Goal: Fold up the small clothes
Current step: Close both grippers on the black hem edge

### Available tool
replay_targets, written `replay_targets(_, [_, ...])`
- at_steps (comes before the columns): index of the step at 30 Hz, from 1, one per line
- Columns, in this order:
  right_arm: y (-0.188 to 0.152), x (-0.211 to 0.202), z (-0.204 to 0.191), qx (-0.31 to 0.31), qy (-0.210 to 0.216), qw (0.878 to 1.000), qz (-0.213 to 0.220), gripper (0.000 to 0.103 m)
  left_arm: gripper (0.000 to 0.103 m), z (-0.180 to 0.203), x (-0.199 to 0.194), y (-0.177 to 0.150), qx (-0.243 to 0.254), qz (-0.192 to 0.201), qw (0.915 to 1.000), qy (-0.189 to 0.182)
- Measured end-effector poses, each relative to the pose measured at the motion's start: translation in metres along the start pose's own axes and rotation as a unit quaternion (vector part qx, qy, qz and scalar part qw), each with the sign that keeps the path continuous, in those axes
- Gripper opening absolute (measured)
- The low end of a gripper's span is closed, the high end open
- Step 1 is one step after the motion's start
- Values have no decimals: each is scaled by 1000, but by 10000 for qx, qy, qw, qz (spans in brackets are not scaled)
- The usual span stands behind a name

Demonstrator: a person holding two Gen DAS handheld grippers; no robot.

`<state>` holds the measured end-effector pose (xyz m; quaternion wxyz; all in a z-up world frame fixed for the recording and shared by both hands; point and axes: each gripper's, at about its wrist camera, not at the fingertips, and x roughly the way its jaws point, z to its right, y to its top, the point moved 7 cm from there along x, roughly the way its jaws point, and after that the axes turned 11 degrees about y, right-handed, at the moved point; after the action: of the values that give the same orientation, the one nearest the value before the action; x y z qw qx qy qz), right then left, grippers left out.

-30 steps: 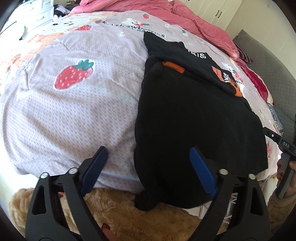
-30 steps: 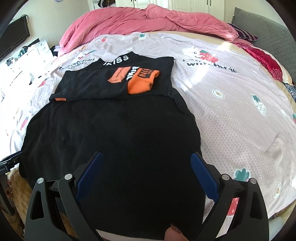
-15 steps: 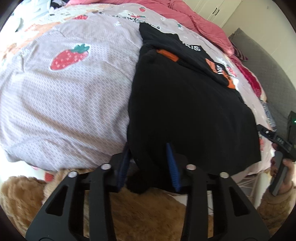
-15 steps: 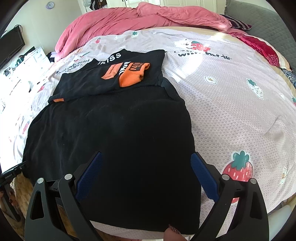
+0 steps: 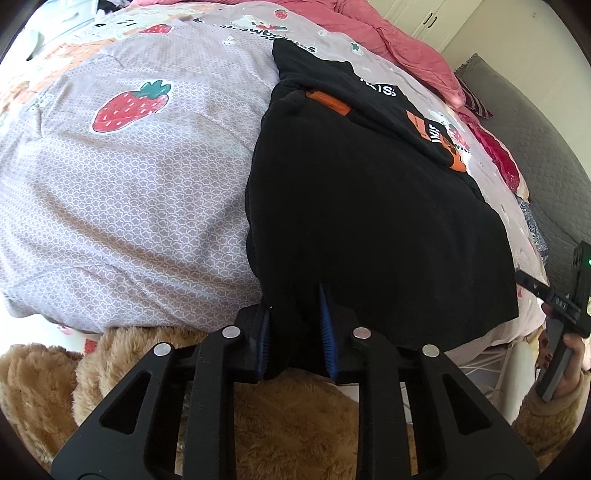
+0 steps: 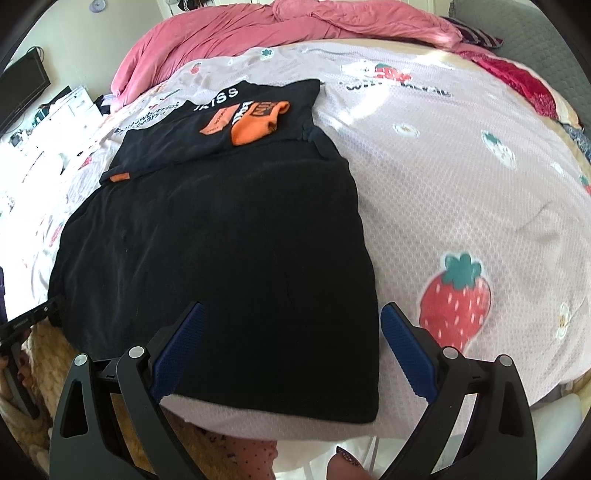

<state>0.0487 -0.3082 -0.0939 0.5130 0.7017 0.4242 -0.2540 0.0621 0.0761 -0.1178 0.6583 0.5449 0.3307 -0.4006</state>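
A black garment point(image 5: 369, 221) lies flat on the strawberry-print bedsheet point(image 5: 129, 192); it also shows in the right wrist view point(image 6: 221, 266). My left gripper point(image 5: 295, 332) is shut on its near left corner at the bed's edge. My right gripper point(image 6: 291, 350) is open, its blue pads either side of the garment's near right corner. A folded black top with orange patches point(image 6: 229, 118) lies just beyond the garment.
A pink duvet point(image 6: 295, 29) is bunched at the far end of the bed. A grey sofa point(image 5: 535, 147) stands on the right. A tan fluffy sleeve point(image 5: 258, 424) sits under the left gripper. The other gripper point(image 5: 561, 314) shows at right.
My left gripper has closed from wide open onto the garment's near left corner. My right gripper has moved right and forward toward the near right corner, still open.
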Motion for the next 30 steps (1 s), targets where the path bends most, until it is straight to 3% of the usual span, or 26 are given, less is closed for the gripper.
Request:
replay_targets(10, [-25, -12, 18, 385, 389, 9983, -197, 94, 10, 0, 0, 2, 23, 28, 10000, 35])
replay_targets(14, [-34, -10, 18, 507, 708, 9956, -356, 72, 10, 0, 1, 2, 27, 15, 10000, 39])
replay_targets(16, [-37, -10, 17, 427, 717, 9958, -366, 69, 10, 0, 1, 2, 27, 15, 10000, 43])
replay_targets(18, [-39, -11, 16, 293, 636, 9969, -371, 53, 11, 1, 2, 3, 26, 7, 10000, 52])
replay_targets(19, [-40, -12, 17, 256, 611, 9971, -364, 50, 11, 0, 3, 2, 24, 6, 10000, 53])
replay_targets(23, [-41, -19, 22, 150, 556, 9978, -323, 12, 11, 0, 3, 2, 7, -1, 10000, 41])
replay_targets(26, [-39, -22, 18, 112, 758, 9967, -261, 11, 12, -1, 4, 1, -7, -8, 10000, 45])
replay_targets(30, [-39, -13, 19, 88, 709, 9968, -365, 17, 13, -1, 3, 1, -4, -19, 10000, 54])
